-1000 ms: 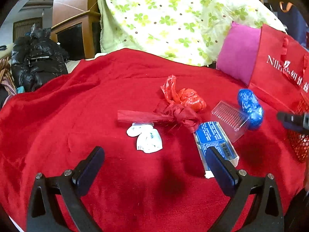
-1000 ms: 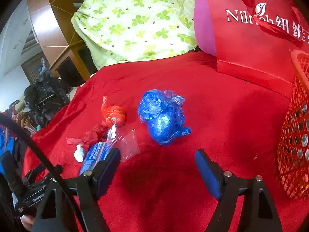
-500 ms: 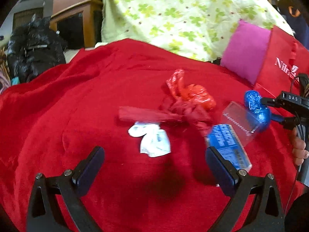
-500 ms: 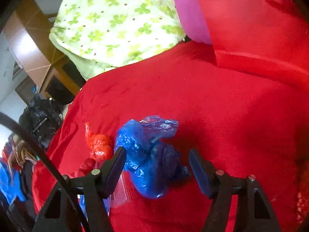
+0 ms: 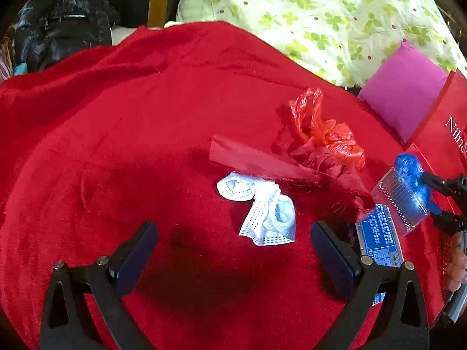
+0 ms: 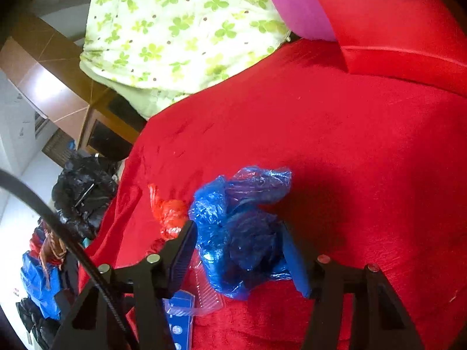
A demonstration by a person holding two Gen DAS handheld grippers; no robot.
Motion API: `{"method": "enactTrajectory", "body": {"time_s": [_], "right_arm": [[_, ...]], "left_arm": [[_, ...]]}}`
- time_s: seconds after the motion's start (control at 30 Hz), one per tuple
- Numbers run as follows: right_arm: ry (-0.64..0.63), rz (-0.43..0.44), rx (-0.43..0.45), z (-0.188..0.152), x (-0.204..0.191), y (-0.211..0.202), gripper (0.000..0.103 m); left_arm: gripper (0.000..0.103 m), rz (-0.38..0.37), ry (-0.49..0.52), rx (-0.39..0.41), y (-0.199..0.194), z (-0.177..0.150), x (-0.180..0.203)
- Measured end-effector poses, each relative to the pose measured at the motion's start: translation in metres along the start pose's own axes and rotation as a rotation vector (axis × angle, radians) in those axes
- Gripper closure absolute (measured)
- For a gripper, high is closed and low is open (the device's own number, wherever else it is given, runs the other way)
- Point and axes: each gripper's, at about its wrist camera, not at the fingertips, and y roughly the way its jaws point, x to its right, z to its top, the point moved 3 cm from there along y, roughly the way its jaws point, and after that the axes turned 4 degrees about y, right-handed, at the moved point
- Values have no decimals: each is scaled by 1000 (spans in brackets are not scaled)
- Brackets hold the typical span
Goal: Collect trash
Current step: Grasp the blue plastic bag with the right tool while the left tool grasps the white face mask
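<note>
Right gripper (image 6: 238, 250) has just been closing; the crumpled blue plastic bag (image 6: 242, 227) sits between its pads, both pads against the film and squeezing it, so I read it as gripped. The bag rests on the red blanket (image 6: 350, 151), near the blanket's right side by the red paper shopping bag (image 6: 394, 23).

Left gripper (image 5: 233, 245) hangs wide and empty above the blanket, pointing down at the crumpled white face mask (image 5: 262, 210), which lies just ahead of its fingertips.

Risks, as I judge them:
- The hold is on loose film, not on a firm core. A quick lift could let the bag slide out or unfurl.
- The clear plastic tray (image 6: 204, 288) lies partly under the blue bag, touching it, with the blue printed packet (image 6: 179, 312) just beside. The left pad of the right gripper sits close over both; either could get dragged along or flicked off.
- The plush blanket may snag a pad if the fingers dig in.
- The left gripper closing on the mask could pinch blanket with it.

Room and edges:
- Open blanket to the right of and beyond the blue bag; straight up looks the freest path.
- Crowded to its left: the red plastic bag (image 5: 329, 134) and dark red wrapping paper (image 5: 262, 160) lie just next to the tray.
- The mask has bare blanket around it on the near and left sides; the wrapping paper touches its far edge.
- The two grippers work near each other; a sideways swing by either risks a knock.
</note>
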Motion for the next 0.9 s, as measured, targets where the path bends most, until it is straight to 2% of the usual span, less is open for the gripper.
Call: {"method": "enactTrajectory", "body": {"time_s": [0.23,0.37,0.43,0.47,0.53,0.67,0.9], "right_arm": [[37,40,-11,0,0,7,40],[54,63,-8,0,0,9,40],[51,76,-7,0,-2,10,38],[49,78,-7,-1,-4,10,35],[44,72,-12,-2,-6,13,32],[23,54,-33,-5,-9,19,32],[-41,-51,-44,-12,-9,32,33]], "left_arm": [[19,-53,-24,-27,6,0,-1],[39,-102,-7,-39,7,0,5],[39,-107,-5,-42,7,0,6],[43,-111,-4,-40,7,0,6],[50,-137,-6,-42,7,0,7],[56,-141,-10,-48,8,0,5],[65,-144,-17,-53,11,0,3]]}}
